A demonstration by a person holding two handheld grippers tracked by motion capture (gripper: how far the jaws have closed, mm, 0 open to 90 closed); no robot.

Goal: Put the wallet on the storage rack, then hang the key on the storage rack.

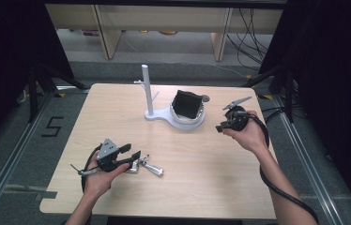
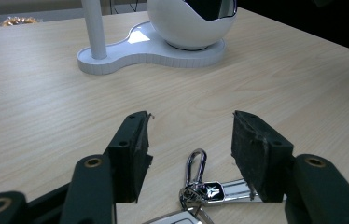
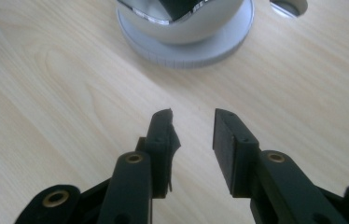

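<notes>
Overhead, the high view showed one pale wooden table with two forearms coming in from the bottom edge, each hand holding one gripper. The left gripper sat in the lower left of the frame, its jaws apart, right over one bunch of keys that lay flat on the wood. The right gripper was at the right of centre, just beside one white stand in the upper middle. That stand carried one upright post and one rounded bowl with a dark inside. One small round grey object lay just behind the bowl.

Next, in the left gripper view, two black jaws rose from the bottom edge and stood wide apart around the left gripper midpoint. The keys lay on the table at the bottom centre, between the two jaws, with one silver clip pointing up the frame; I could not tell whether the right pad touched them. The stand stood at the top.

Lastly, in the right gripper view, the right gripper had its two jaws partly apart with nothing between them, bare wood beneath. The bowl on its base was at the top centre, well apart from the jaw tips.
</notes>
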